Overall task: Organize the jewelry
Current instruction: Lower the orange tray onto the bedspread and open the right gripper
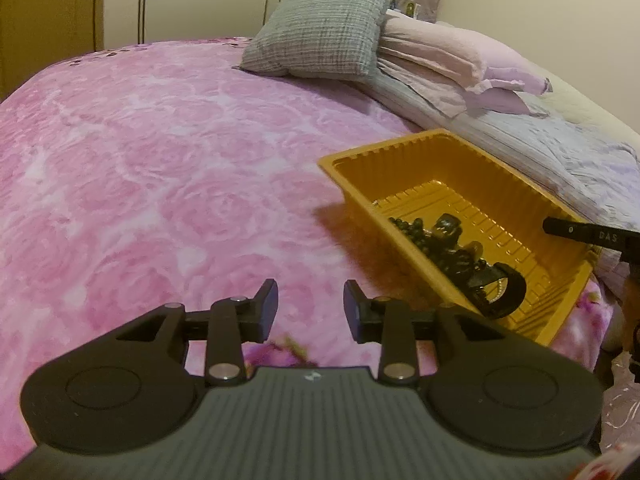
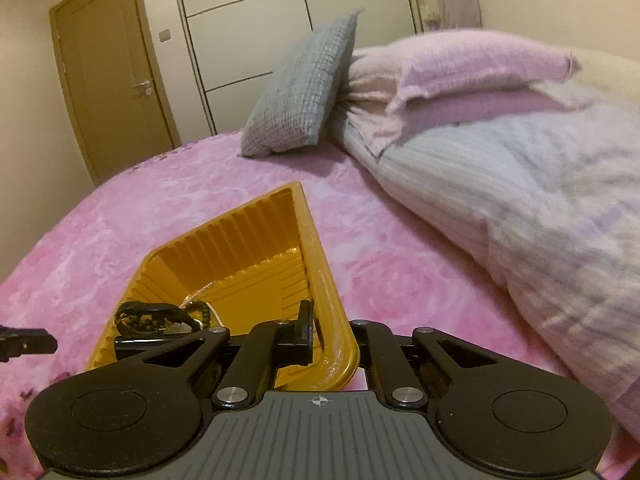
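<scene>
Jewelry heap [image 1: 452, 248] in the yellow tray [image 1: 384, 152]: dark tangle, single pieces too small to tell apart. Right gripper [image 2: 306, 330] hides the tray's near corner; its fingers [image 2: 303, 334] overlap, right one unseen. In the left view, right gripper cut by the edge.

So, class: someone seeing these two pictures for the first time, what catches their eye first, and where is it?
The yellow plastic tray stands out, sitting on the pink floral bedspread with a tangle of dark beaded jewelry inside. Behind it, a grey checked cushion leans against pale pillows at the head of the bed.
</scene>
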The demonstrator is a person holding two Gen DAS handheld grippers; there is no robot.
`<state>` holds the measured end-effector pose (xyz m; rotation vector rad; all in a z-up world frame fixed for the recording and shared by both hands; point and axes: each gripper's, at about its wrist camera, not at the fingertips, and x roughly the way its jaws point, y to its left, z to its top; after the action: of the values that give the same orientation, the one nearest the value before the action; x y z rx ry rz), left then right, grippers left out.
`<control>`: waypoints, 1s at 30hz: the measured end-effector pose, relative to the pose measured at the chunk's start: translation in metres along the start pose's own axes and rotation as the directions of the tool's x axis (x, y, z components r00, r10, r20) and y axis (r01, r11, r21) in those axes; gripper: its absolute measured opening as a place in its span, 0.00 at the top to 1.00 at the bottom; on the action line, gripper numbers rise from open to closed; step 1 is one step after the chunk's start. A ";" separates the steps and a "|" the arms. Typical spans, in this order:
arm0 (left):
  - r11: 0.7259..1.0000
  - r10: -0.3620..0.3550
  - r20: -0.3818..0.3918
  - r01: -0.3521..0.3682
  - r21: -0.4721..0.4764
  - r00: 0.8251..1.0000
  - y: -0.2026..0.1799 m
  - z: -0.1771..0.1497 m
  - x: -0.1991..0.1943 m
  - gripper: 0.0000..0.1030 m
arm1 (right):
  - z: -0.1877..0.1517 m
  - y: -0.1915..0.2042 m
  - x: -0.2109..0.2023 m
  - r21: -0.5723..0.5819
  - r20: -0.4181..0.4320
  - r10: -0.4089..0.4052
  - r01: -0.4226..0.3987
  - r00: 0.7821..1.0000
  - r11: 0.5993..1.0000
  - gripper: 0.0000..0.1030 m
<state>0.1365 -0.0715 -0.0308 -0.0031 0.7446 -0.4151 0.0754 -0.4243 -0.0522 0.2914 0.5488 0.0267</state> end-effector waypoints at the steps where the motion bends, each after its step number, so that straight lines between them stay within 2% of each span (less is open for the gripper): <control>1: 1.000 0.003 0.000 -0.003 -0.005 1.000 0.001 -0.001 -0.001 0.68 | -0.001 -0.005 0.002 0.016 -0.006 0.010 -0.009 1.000 1.000 0.93; 4: 1.000 0.023 0.002 -0.023 -0.014 1.000 0.004 -0.003 -0.004 0.65 | -0.008 -0.018 0.004 0.068 -0.022 0.034 -0.033 0.999 0.997 0.93; 9: 0.997 0.056 0.006 -0.055 -0.045 0.998 0.012 -0.007 -0.011 0.60 | -0.019 -0.028 -0.002 0.117 -0.001 0.061 -0.060 0.998 0.991 0.93; 12: 0.996 0.074 0.008 -0.073 -0.051 0.997 0.014 -0.009 -0.017 0.52 | -0.020 -0.031 -0.005 0.143 0.010 0.070 -0.070 0.998 0.987 0.92; 13: 0.995 0.080 0.011 -0.079 -0.055 0.997 0.015 -0.010 -0.020 0.47 | -0.020 -0.031 -0.006 0.149 0.013 0.068 -0.069 0.998 0.986 0.87; 15: 0.994 0.093 0.016 -0.092 -0.059 0.996 0.017 -0.011 -0.024 0.40 | -0.019 -0.029 -0.010 0.150 0.018 0.059 -0.062 0.998 0.987 0.61; 16: 0.993 0.102 0.019 -0.100 -0.060 0.995 0.017 -0.012 -0.027 0.37 | -0.019 -0.027 -0.013 0.149 0.026 0.051 -0.054 0.998 0.987 0.40; 18: 0.990 0.118 0.023 -0.116 -0.076 0.993 0.020 -0.015 -0.033 0.30 | -0.018 -0.024 -0.020 0.139 0.052 0.035 -0.042 0.998 0.989 0.37; 20: 0.988 0.131 0.035 -0.128 -0.092 0.991 0.022 -0.018 -0.041 0.15 | -0.016 -0.018 -0.025 0.112 0.046 0.007 -0.012 0.999 0.994 0.36; 23: 0.983 0.154 0.042 -0.149 -0.109 0.987 0.024 -0.025 -0.054 0.07 | -0.017 -0.004 -0.038 0.073 0.044 -0.033 0.030 0.998 0.997 0.23; 26: 0.978 0.173 0.046 -0.166 -0.127 0.984 0.023 -0.032 -0.069 0.03 | -0.017 0.016 -0.051 0.051 0.019 -0.076 0.075 0.997 0.996 0.19; 30: 0.975 0.185 0.069 -0.174 -0.140 0.980 0.019 -0.043 -0.092 0.01 | -0.019 0.044 -0.067 0.050 -0.027 -0.059 0.061 0.998 0.997 0.16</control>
<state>0.0545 -0.0144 -0.0046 -0.0769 0.6846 -0.1908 0.0103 -0.3842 -0.0209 0.3246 0.5841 -0.0417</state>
